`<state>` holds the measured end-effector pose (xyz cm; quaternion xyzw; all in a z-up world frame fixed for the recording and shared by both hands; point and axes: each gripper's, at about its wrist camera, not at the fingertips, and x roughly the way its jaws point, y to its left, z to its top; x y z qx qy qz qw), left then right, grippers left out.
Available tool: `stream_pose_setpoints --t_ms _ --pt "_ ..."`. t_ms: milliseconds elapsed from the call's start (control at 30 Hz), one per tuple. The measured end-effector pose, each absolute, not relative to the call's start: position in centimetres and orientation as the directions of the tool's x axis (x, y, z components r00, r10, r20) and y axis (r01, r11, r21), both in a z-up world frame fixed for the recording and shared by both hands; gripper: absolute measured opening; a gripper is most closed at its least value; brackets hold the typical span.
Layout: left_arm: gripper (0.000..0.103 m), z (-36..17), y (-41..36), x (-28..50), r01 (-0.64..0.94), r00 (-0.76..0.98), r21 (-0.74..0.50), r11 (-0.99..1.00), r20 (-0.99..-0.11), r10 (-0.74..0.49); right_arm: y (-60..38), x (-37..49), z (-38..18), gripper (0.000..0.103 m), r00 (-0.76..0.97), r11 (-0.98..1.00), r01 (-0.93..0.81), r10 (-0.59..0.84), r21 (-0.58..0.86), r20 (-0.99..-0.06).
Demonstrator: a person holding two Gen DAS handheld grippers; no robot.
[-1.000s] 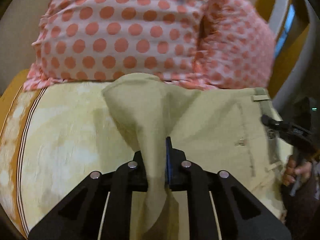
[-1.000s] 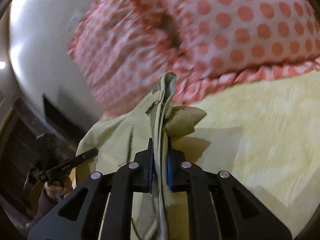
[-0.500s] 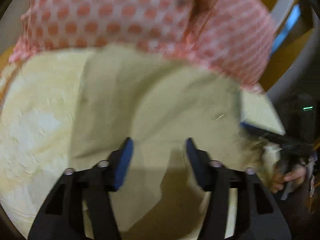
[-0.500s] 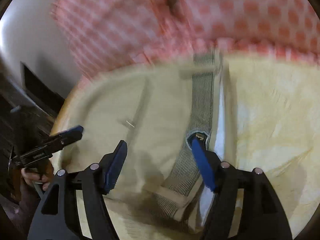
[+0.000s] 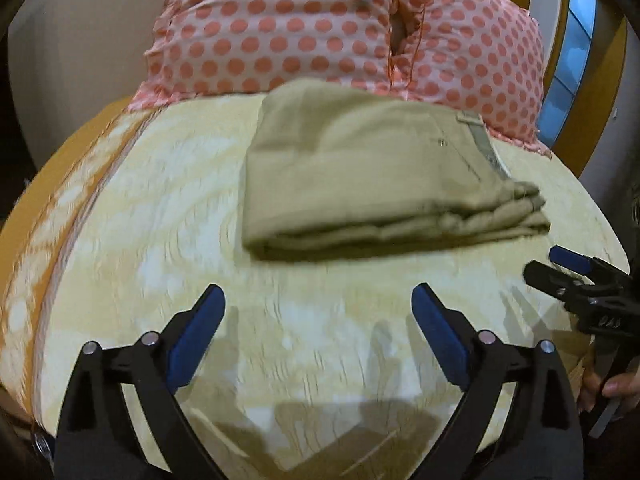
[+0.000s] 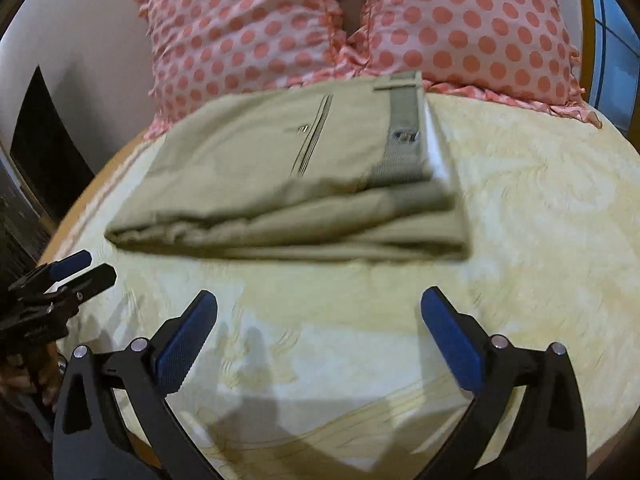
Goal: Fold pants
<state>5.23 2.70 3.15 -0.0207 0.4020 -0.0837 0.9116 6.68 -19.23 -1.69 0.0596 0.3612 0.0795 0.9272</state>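
Left claw [image 5: 316, 312]: spread wide and empty, hovering low over the bed [image 5: 152, 216], near the pants but not touching them.
Pants [image 5: 360, 172]: khaki, lying as a flat folded stack of several layers in the middle of the bed, their far edge against the pillows [image 5: 340, 28].
Waistband [image 6: 404, 136]: on top, toward the right end of the stack, with a belt loop showing.
Near edge: the layers are stepped and a little rumpled, not squared.
Right claw [image 6: 320, 312]: also spread wide and empty, just short of the stack's near edge.
Step in hand: it seems the fold is made and both claws are clear of it.
Doing it well: I would keep both claws wide and draw straight away, so no pad catches the loose near layers. If tidying is wanted, press down flat on the top rather than pinching, and nudge the stepped layers into line from the right end.
Risk: a snagged layer would pull the stack apart.
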Motion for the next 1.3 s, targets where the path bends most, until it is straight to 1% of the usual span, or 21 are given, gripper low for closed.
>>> stream_pose_setpoints --t_ms 100,167,267,300,400,567,1300 --pt "0.096 2.3 2.6 4.7 0.113 0.672 -0.112 0.987 -0.723 -0.159 -17.6 6.2 -2.1 0.102 0.747 0.995 -0.069 0.103 0.078 -0.656" --pt "0.101 1.9 2.1 4.1 0.102 0.683 -0.072 0.992 -0.720 -0.122 -17.1 6.0 -2.4 0.102 0.754 0.998 -0.051 0.069 0.047 -0.654" --pt "0.101 1.2 1.2 3.2 0.101 0.712 0.010 0.995 -0.700 -0.065 -16.8 5.6 -2.5 0.102 0.762 0.999 -0.020 0.046 0.048 -0.646" --pt "0.101 1.0 1.1 2.8 0.097 0.732 0.025 0.995 -0.679 -0.054 -16.9 5.6 -2.5 0.102 0.765 0.999 -0.014 0.041 0.047 -0.643" --pt "0.101 0.8 1.2 2.3 0.089 0.754 0.016 0.996 -0.655 -0.057 -16.9 5.4 -2.6 0.102 0.770 0.999 0.003 0.028 0.047 -0.638" --pt "0.101 0.9 1.3 2.2 0.090 0.760 0.017 0.996 -0.647 -0.058 -16.9 5.5 -2.5 0.102 0.767 0.999 0.009 0.021 0.044 -0.641" --pt "0.101 0.8 1.2 2.2 0.089 0.761 0.017 0.996 -0.646 -0.057 -16.9 5.5 -2.5 0.102 0.767 0.999 0.010 0.021 0.044 -0.641"
